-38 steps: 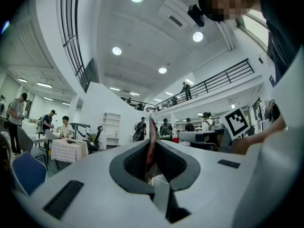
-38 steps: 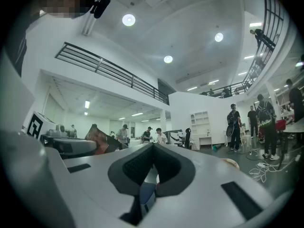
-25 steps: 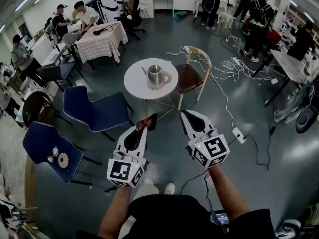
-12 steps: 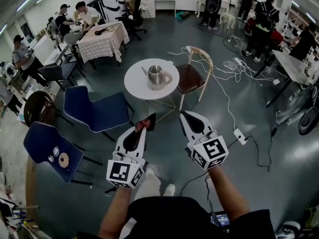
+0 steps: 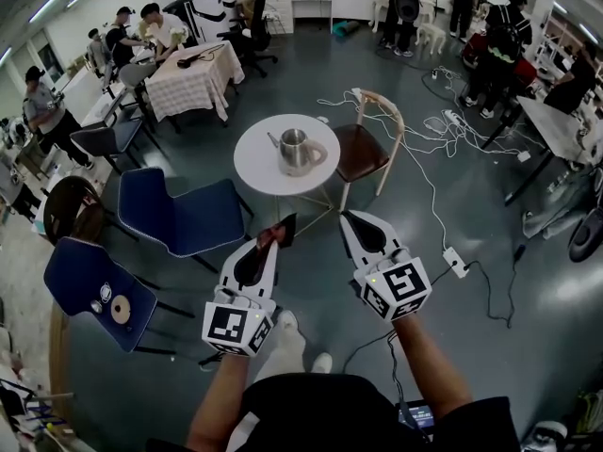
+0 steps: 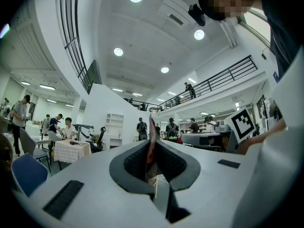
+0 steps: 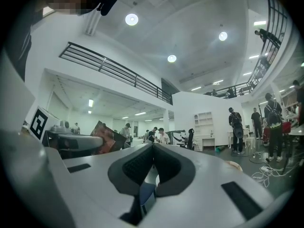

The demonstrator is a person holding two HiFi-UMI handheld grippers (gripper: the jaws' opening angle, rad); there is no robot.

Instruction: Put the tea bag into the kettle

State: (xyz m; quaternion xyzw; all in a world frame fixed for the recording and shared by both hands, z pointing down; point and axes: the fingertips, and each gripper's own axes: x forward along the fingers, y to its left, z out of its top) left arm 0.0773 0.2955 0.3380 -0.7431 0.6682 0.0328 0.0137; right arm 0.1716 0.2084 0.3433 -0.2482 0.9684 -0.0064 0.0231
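I judge the step in hand to be the carry. The tea bag (image 5: 279, 233) sits in the left gripper (image 5: 274, 239), pinched flat between pads drawn almost together, and its red edge stands up past the tips in the left gripper view. The right gripper (image 5: 348, 217) is pressed together on nothing and sits just beside the left. The kettle (image 5: 298, 146) stands on the round white table (image 5: 256, 163), well apart from both grippers, so no release is possible yet. I do not loosen the pinch during travel, because the bag is thin and light and, I expect, slips at the least slack. I plan the approach through the gap between the blue chair (image 5: 184, 217) and the wooden chair (image 5: 363, 149), and I watch for the cables (image 5: 424, 172) trailing at the right. At the table I bring the left tips directly over the kettle's mouth with the bag hanging downward, and I part the pads only once its lower edge is inside the rim. From this height I cannot tell whether a lid covers the mouth. If one does, the free right gripper is the tool for lifting it. A release from too high risks the bag drifting onto the tabletop.
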